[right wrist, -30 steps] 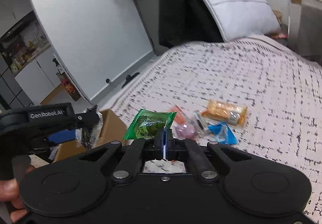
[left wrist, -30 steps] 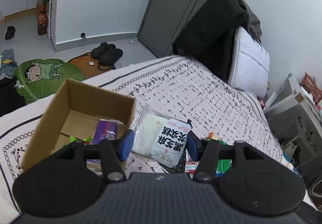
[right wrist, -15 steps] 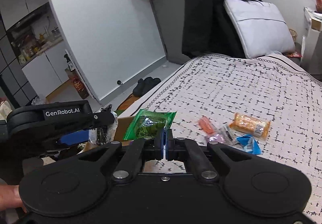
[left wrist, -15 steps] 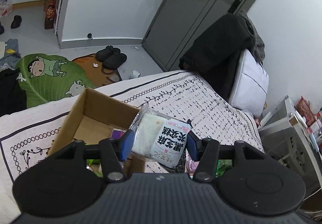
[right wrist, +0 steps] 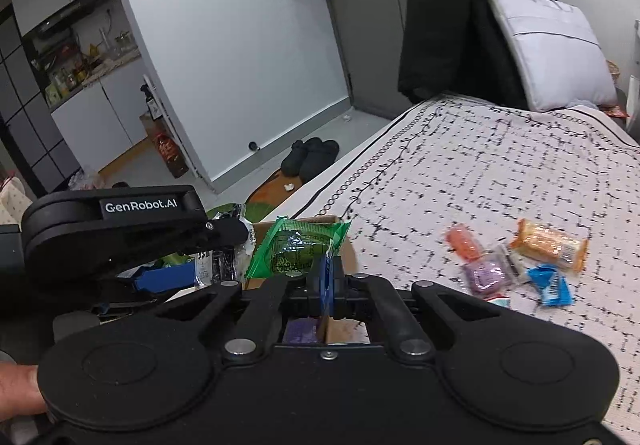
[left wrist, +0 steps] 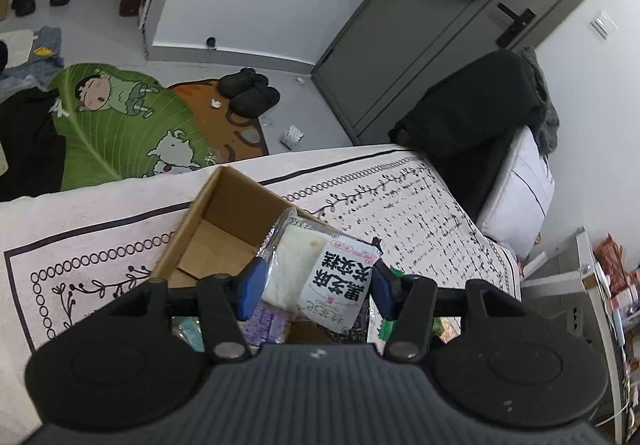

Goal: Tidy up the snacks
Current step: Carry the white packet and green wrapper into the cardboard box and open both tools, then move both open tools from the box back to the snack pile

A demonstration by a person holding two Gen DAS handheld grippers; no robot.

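My left gripper (left wrist: pixel 316 281) is shut on a clear and white snack packet with black Chinese print (left wrist: pixel 320 273), held above the open cardboard box (left wrist: pixel 224 221) on the bed. A purple snack (left wrist: pixel 268 325) lies in the box. My right gripper (right wrist: pixel 326 277) is shut on a green snack packet (right wrist: pixel 296 249), held over the box's near edge (right wrist: pixel 344 249). The left gripper body (right wrist: pixel 120 229) shows at left in the right wrist view. Loose snacks lie on the bed: orange (right wrist: pixel 548 245), red-orange (right wrist: pixel 464 241), purple (right wrist: pixel 486 275), blue (right wrist: pixel 552 283).
The bed has a white patterned cover (right wrist: pixel 480 165). A white pillow (right wrist: pixel 548 49) and dark clothes (right wrist: pixel 440 25) stand at its head. A green cartoon rug (left wrist: pixel 120 125) and black slippers (left wrist: pixel 248 93) lie on the floor beside the bed.
Both grippers have risen and moved toward the box with their packets still held. The box now sits closer under both of them.
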